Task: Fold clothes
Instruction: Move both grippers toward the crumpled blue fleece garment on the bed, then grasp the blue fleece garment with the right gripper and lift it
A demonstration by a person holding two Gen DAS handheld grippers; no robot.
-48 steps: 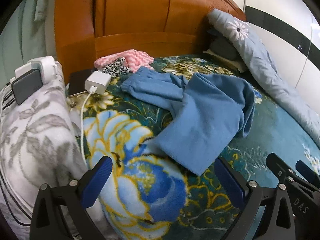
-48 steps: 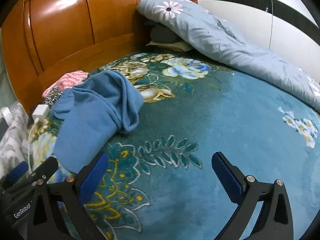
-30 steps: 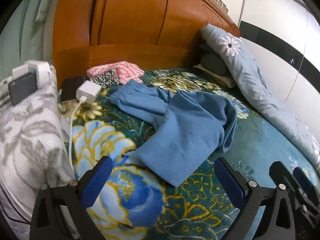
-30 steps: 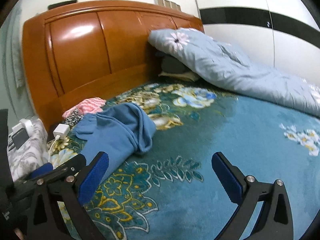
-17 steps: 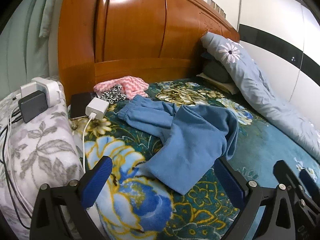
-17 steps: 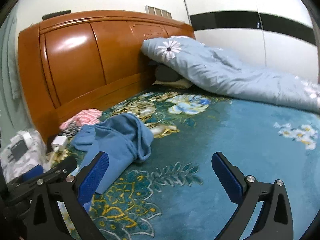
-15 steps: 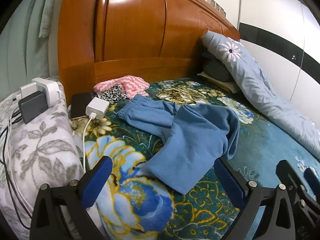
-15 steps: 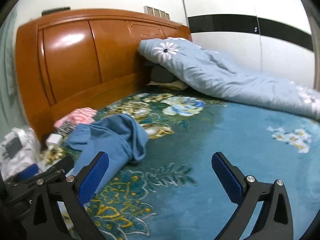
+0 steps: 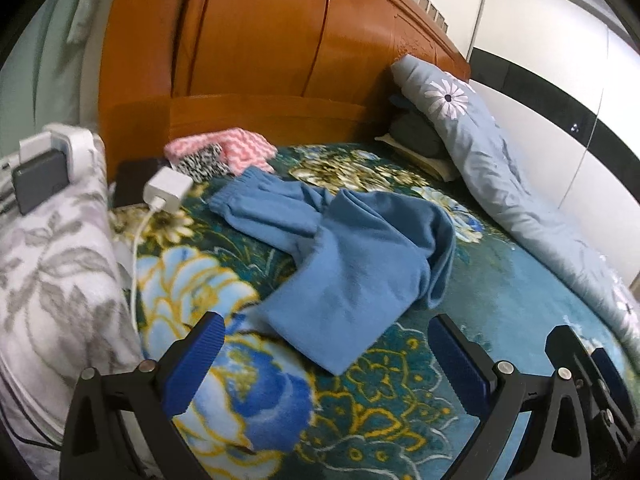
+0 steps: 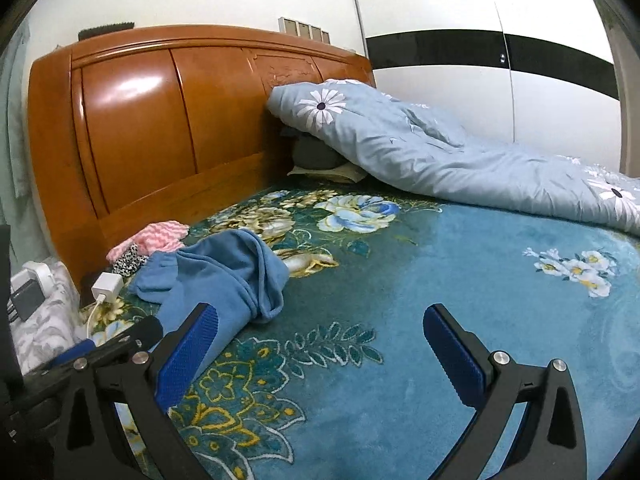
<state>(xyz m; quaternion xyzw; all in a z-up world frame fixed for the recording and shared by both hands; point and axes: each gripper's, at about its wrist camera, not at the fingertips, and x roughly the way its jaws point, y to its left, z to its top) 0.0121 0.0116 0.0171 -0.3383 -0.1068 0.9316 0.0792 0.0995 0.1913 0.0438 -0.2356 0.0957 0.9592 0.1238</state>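
The blue trousers [image 9: 352, 248] lie crumpled and loosely doubled over on the teal floral bedspread [image 9: 500, 280], toward the headboard end and on the left half of the bed, with nothing gripping them. The left gripper [image 9: 326, 356] hangs just above the bedspread with its blue-padded fingers [image 9: 192, 364] spread wide and empty; the lowest hem of the trousers reaches down between them without touching either pad. The right gripper [image 10: 316, 348] is also wide apart and holds nothing, poised over bare bedspread, and in its view the trousers [image 10: 224, 276] sit beyond and partly behind its left finger [image 10: 184, 356]. The two tools are close side by side: part of the right one shows at the lower right edge of the left wrist view.

Beyond the trousers, near the headboard, rests a pink zigzag cloth [image 9: 240, 148] with a black-and-white spotted cloth [image 9: 200, 164] just beside it. A white charger [image 9: 166, 190] with its cable lies to the left of these, next to a dark flat object. Further left is a grey leaf-patterned pillow [image 9: 52, 264] bearing a dark power bank [image 9: 38, 186]. The orange wooden headboard [image 10: 140, 128] stands behind, and a pale blue quilt [image 10: 440, 160] with daisy prints runs along the right side of the bed.
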